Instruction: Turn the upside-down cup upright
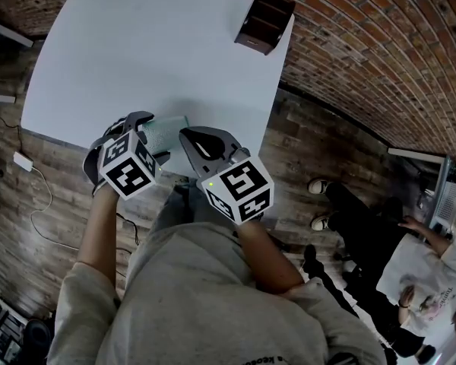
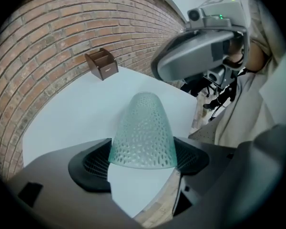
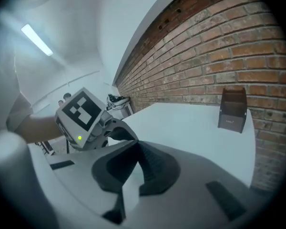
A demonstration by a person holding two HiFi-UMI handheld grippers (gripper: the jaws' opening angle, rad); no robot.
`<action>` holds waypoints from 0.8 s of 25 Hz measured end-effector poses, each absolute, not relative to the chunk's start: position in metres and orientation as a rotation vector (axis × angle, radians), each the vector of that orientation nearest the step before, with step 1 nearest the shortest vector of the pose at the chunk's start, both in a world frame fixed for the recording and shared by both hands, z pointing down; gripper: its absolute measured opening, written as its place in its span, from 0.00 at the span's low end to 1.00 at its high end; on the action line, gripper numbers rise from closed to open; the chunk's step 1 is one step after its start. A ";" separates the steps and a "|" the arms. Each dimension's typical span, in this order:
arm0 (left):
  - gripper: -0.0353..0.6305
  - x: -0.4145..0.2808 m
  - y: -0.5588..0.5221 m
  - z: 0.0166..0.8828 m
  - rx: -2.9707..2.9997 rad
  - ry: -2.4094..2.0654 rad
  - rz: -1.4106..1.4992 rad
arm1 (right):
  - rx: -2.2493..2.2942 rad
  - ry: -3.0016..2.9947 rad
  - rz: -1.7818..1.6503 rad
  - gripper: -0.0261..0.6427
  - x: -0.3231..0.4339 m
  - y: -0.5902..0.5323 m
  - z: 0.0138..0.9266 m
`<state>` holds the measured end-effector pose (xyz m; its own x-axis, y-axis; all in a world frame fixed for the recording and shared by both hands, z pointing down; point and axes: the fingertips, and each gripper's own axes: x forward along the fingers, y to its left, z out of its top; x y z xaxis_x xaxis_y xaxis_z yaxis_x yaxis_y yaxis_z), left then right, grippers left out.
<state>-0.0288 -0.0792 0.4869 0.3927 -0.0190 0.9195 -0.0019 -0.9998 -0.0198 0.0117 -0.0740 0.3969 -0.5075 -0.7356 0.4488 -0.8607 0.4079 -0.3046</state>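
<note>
L gripper (image 2: 143,162) has the cup (image 2: 143,128) btw its jaws. They stand wide, w/ one dark ribbed pad (image 2: 96,162) against each flank of the cup just above the rim, so it grips the wide end. Cup is pale green, translucent and dimpled all over. In the L gripper view its rounded closed end points to the top of frame, away from the lens, and the open rim is nearest the camera. In the head view the cup is lower-centre, over the near edge of the white table (image 1: 152,44). Can't tell whether it touches the tabletop.

R gripper (image 3: 136,168) has its jaws fully together, pads meeting along one line, nothing btw them. In the head view it's at centre frame, just right of the cup, nose aimed upper left. Can't tell if it touches the cup.

Each gripper carries a marker cube (image 1: 128,166) w/ a small green light on.

A dark wooden organiser (image 1: 264,21) stands at the table's far right corner, top of frame, well apart from both grippers. Brick wall runs down the right side, w/ plank floor below. Bystanders (image 1: 380,226) stand at lower right.
</note>
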 end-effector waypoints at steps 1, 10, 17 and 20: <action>0.64 -0.029 -0.079 0.486 -2.605 0.014 -1.726 | 1.388 -2.399 0.728 0.05 0.011 -0.074 0.400; 0.64 -0.027 -0.080 0.484 -2.578 -0.005 -1.747 | 1.319 -2.272 0.674 0.05 0.006 -0.077 0.420; 0.64 -0.028 -0.081 0.480 -2.576 -0.001 -1.754 | 1.330 -2.241 0.694 0.05 0.010 -0.079 0.434; 0.64 -0.025 -0.081 0.475 -2.601 0.007 -1.731 | 1.338 -2.236 0.716 0.05 0.013 -0.080 0.441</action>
